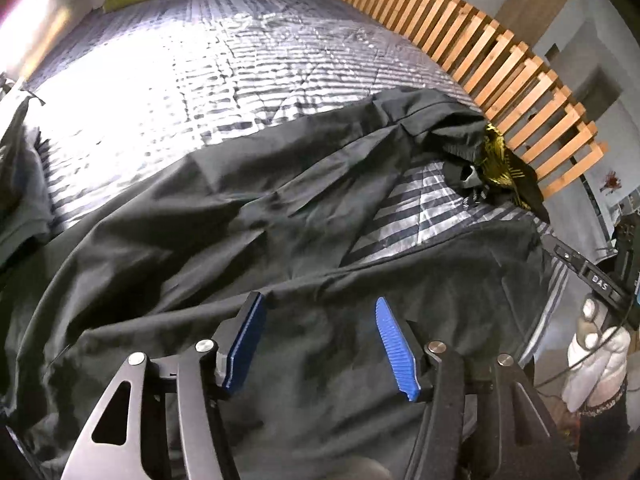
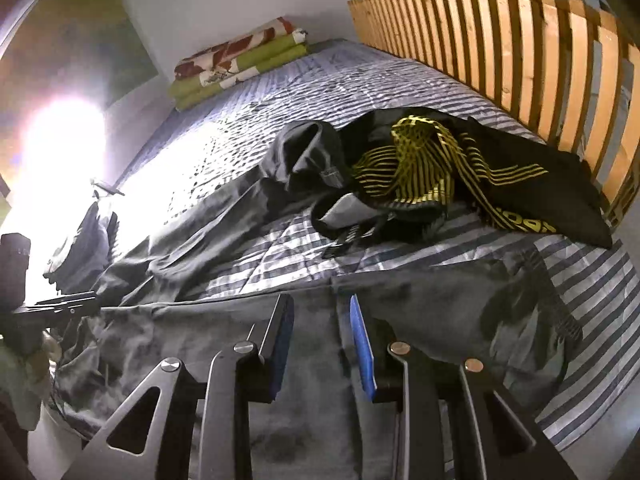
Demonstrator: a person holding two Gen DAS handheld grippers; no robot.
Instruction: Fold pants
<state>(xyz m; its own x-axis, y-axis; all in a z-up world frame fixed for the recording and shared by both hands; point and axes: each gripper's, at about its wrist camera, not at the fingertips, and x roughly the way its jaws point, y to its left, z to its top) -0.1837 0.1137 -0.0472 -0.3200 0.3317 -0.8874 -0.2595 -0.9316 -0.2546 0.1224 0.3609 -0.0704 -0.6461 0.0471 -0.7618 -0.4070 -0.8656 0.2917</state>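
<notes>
I'm hovering both tongs, left gripper (image 1: 320, 344) and right gripper (image 2: 322, 346), unclenched and empty, over limp black pants (image 1: 248, 216); probably pinching the hem works best.

My blue ribbed plastic pads (image 1: 394, 350) look matt, mounted on smooth black metal arms with shiny steel rivets. Below them lie the dark grey woven cloth pants (image 1: 224, 216), matt and creased. The blue-and-white striped quilted bedspread (image 1: 192, 76) has a satiny sheen. The slatted rail of pale unpainted wood (image 2: 520, 52) looks smooth. A black-and-yellow striped knit garment (image 2: 432, 168) appears slightly glossy.
</notes>
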